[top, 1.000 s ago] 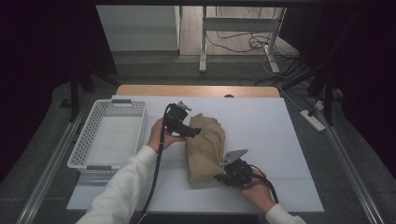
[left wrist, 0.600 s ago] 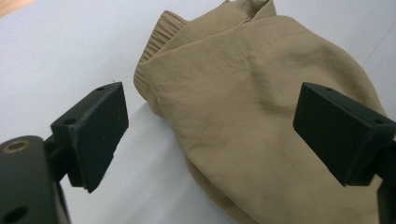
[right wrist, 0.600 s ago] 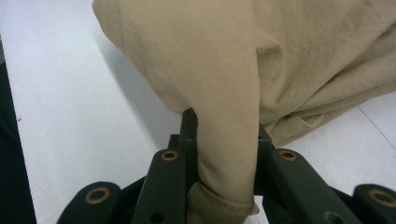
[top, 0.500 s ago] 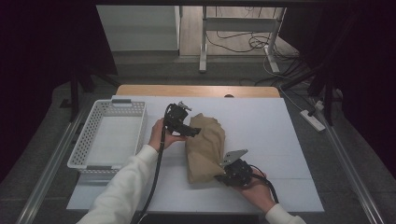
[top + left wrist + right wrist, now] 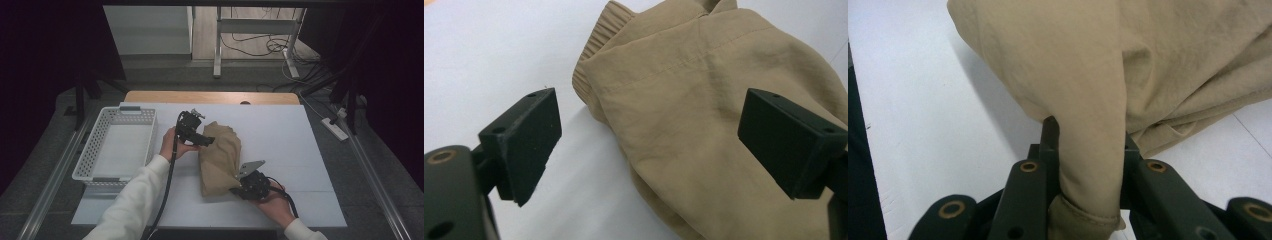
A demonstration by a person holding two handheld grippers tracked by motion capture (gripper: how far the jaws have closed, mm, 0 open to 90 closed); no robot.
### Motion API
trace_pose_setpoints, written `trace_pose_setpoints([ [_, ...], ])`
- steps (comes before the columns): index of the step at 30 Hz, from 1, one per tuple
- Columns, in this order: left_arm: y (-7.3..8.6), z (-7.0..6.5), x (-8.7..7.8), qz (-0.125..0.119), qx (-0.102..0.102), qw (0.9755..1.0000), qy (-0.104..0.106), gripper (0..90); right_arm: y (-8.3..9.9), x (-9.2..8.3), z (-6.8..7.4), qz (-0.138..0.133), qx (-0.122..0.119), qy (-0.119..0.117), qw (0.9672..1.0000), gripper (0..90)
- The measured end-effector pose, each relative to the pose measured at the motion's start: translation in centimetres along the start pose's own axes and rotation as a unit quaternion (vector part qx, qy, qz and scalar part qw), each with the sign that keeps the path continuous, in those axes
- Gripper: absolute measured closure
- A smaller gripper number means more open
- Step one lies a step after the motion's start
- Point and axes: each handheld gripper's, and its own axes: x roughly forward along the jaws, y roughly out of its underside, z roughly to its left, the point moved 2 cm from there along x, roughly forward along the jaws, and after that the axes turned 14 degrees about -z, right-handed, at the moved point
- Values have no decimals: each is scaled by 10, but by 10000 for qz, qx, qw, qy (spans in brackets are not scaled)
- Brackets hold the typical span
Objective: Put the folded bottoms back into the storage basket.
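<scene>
We judge the tan garment (image 5: 220,157), right of the white basket (image 5: 116,145), soft and light. Our right tool (image 5: 1088,150) pinches its near fold; our left tool (image 5: 649,145) gapes wide at the ribbed cuff (image 5: 596,42), a firmer hold.

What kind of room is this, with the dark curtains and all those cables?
Probably a lab or recording studio: a white-topped table ringed by black curtains, loose cables on the floor, and a person working a tan garment with handheld grippers.

plain tan garment (image 5: 220,157), white table (image 5: 295,145), white basket (image 5: 117,147)
</scene>
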Motion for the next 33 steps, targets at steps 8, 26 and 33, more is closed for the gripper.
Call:
trace_pose_setpoints([
  [8,2,4,4,20,-72,10000,1,109,0,0,0,6,-3,2,10000,745],
  [26,2,20,10,121,-76,9997,-201,115,0,0,0,-6,-9,13,10000,745],
  [33,-3,24,19,123,-193,9996,-137,117,0,0,0,0,-22,23,10000,745],
])
